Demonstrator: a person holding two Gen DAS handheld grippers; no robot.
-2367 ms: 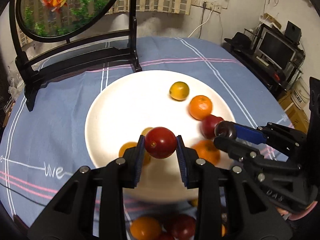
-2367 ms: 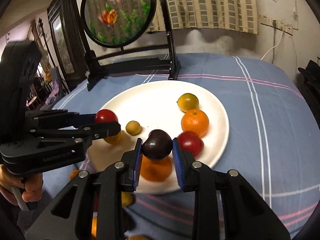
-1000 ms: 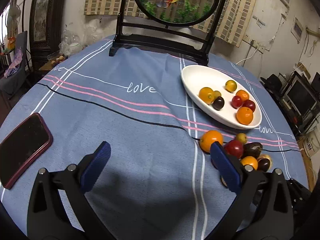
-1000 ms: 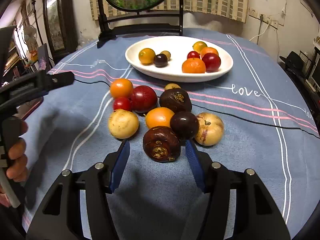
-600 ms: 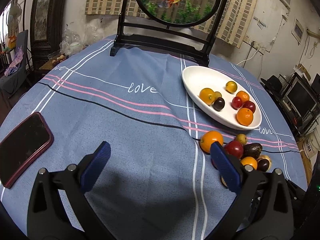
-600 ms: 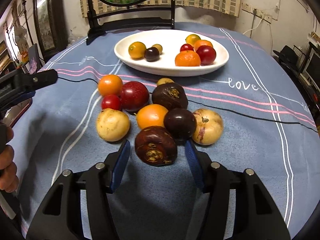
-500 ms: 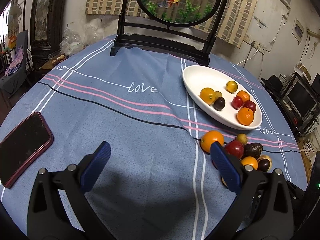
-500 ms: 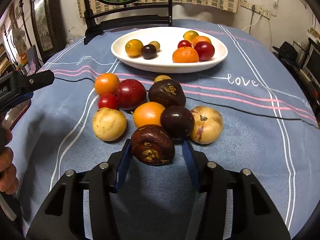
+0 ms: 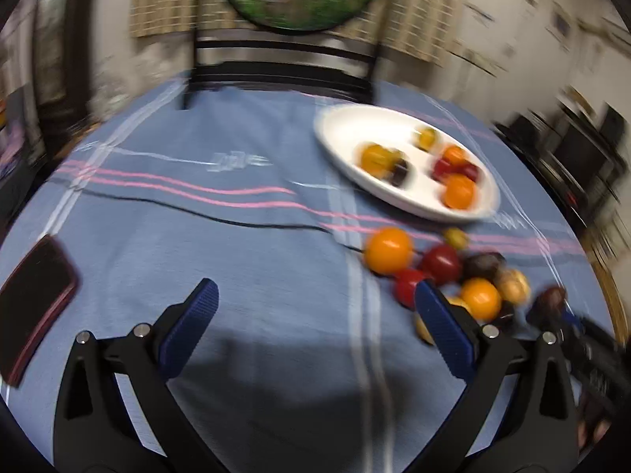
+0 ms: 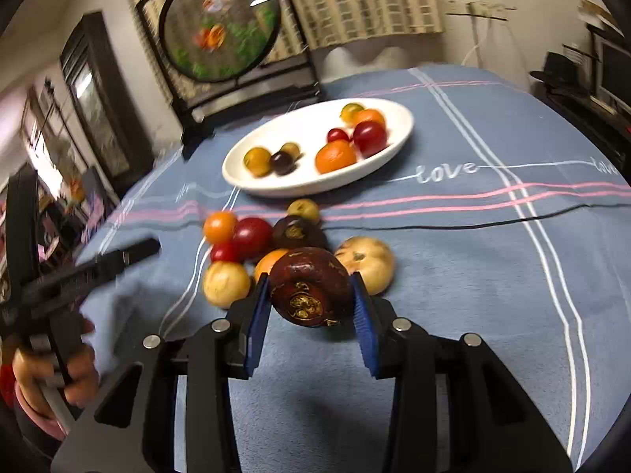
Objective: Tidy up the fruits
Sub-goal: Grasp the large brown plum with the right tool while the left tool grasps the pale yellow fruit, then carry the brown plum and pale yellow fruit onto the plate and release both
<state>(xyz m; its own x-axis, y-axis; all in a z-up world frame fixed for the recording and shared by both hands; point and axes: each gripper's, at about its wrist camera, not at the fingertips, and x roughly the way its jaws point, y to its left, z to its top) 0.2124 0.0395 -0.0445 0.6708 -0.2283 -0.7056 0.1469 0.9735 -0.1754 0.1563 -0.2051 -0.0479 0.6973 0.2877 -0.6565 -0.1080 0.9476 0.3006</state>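
Right gripper (image 10: 311, 307): its blue-padded jaws have just been closing and now press on both sides of a dark brown round fruit with a dried stem scar (image 10: 309, 289), nearest of all in the right wrist view.
Left gripper (image 9: 313, 315): jaws spread wide with nothing between them, only bare blue tablecloth with pink and white stripes (image 9: 236, 276); a person's hand (image 10: 59, 370) grips its handle.
Loose pile: just behind the held fruit sit a pale yellow round fruit (image 10: 226, 283), a blotched pale fruit (image 10: 366, 262), an orange fruit (image 10: 270, 262), another dark brown fruit (image 10: 297, 232), a large red fruit (image 10: 252, 236), a small red one (image 10: 224, 252), an orange one (image 10: 220, 226) and a small olive one (image 10: 303, 209), all crowded together and touching.
Phone: a dark phone in a red case (image 9: 31, 299) lies near the left cloth edge, well apart from the pile.
Plate: a white oval plate (image 10: 315, 187) beyond the pile holds several small fruits.
Far edge: a round fish picture in a black stand (image 10: 221, 23).
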